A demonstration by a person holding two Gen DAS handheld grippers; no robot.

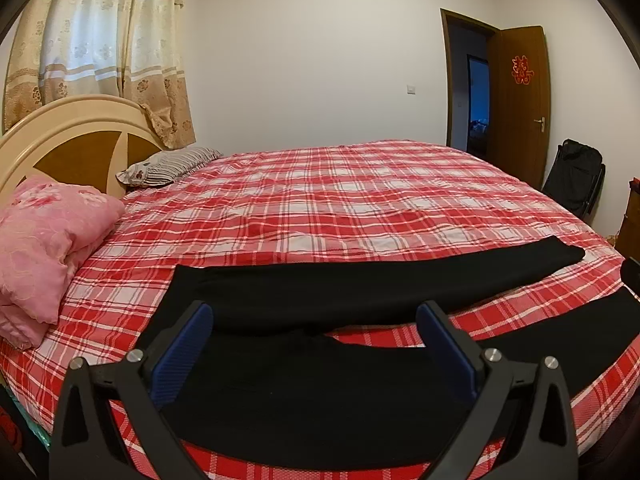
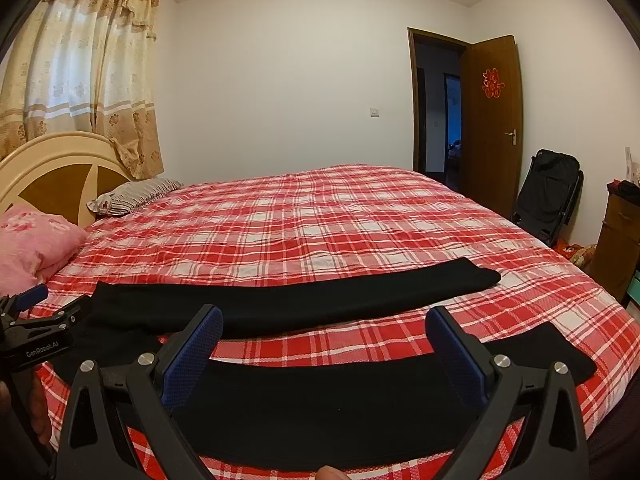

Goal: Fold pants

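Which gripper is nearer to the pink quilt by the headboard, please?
Left. The left gripper hovers over the pants' waist end beside the pink quilt; the right gripper is further along the legs.

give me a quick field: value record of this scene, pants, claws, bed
pants: black pants spread flat, the two legs apart, plaid showing between them
surface: bed with red plaid sheet
left claw: left claw open, above the waist end, gripping nothing
right claw: right claw open, above the near leg, gripping nothing
bedding: pink quilt and striped pillow by the headboard
fold: not begun
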